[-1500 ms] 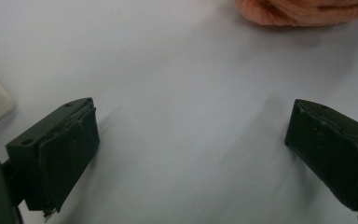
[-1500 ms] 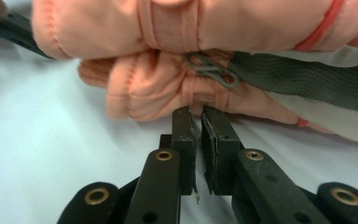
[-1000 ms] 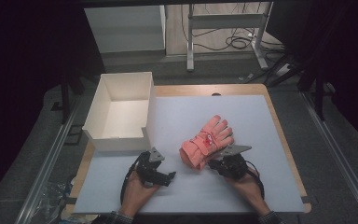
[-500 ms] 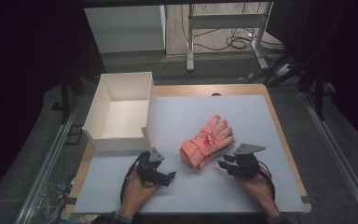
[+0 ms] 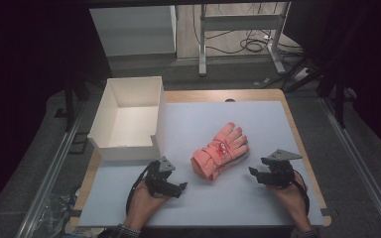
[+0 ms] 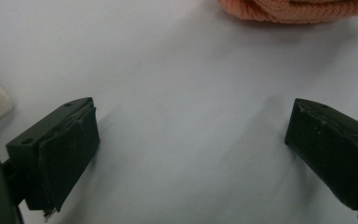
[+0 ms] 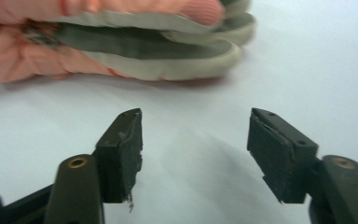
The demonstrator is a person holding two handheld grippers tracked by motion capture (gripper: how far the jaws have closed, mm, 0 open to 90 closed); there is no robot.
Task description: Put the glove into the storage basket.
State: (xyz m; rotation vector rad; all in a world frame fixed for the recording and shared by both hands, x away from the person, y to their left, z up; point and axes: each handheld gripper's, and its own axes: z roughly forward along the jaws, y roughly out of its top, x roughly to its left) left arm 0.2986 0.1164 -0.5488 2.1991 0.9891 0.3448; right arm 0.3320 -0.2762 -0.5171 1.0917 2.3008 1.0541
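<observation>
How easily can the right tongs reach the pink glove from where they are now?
Probably yes: the right tongs stand open with nothing between them, apart from the pink glove, with bare mat between them.

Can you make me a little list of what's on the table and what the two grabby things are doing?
glove: pink pair, stacked, lying mid-table
box: white box, open top, at the table's left edge
table: pale mat
left gripper: open, nothing between its jaws, apart from the gloves
right gripper: jaws have just been opening, nothing between them, apart from the gloves
</observation>
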